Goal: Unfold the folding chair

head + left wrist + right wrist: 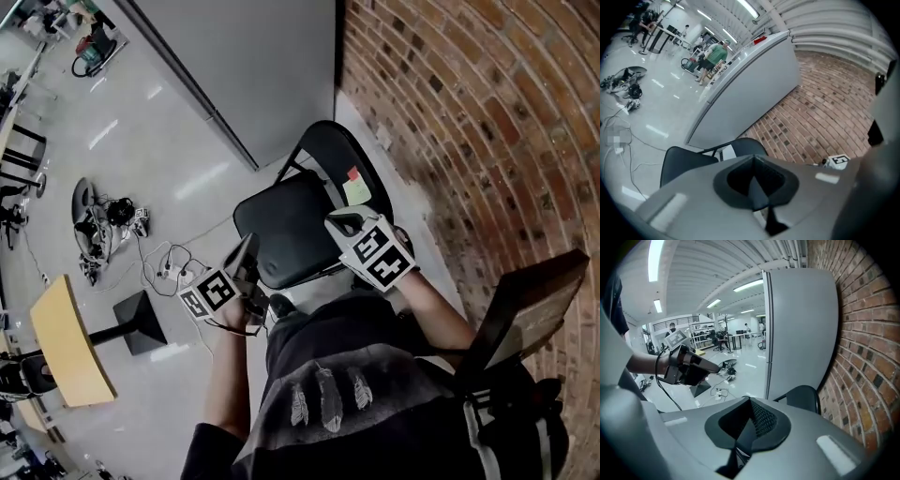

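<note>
The black folding chair stands open by the brick wall, its seat [289,236] level and its backrest [330,155] upright, with a yellow-green sticky note [356,187] on it. My left gripper [247,249] is shut and empty, lifted over the seat's near left corner. My right gripper [343,221] is also shut and empty, above the seat's right edge. In the left gripper view its jaws [757,188] are pressed together, with the seat [683,162] and backrest [751,146] beyond. The right gripper view shows its closed jaws [747,428], the backrest [804,397] and the left gripper [689,367].
A brick wall [487,131] runs along the right and a grey partition [253,66] stands behind the chair. Cables and gear [103,225] lie on the shiny floor at left, near a yellow table top [64,342] and a black base [139,323]. A dark board [530,305] leans at right.
</note>
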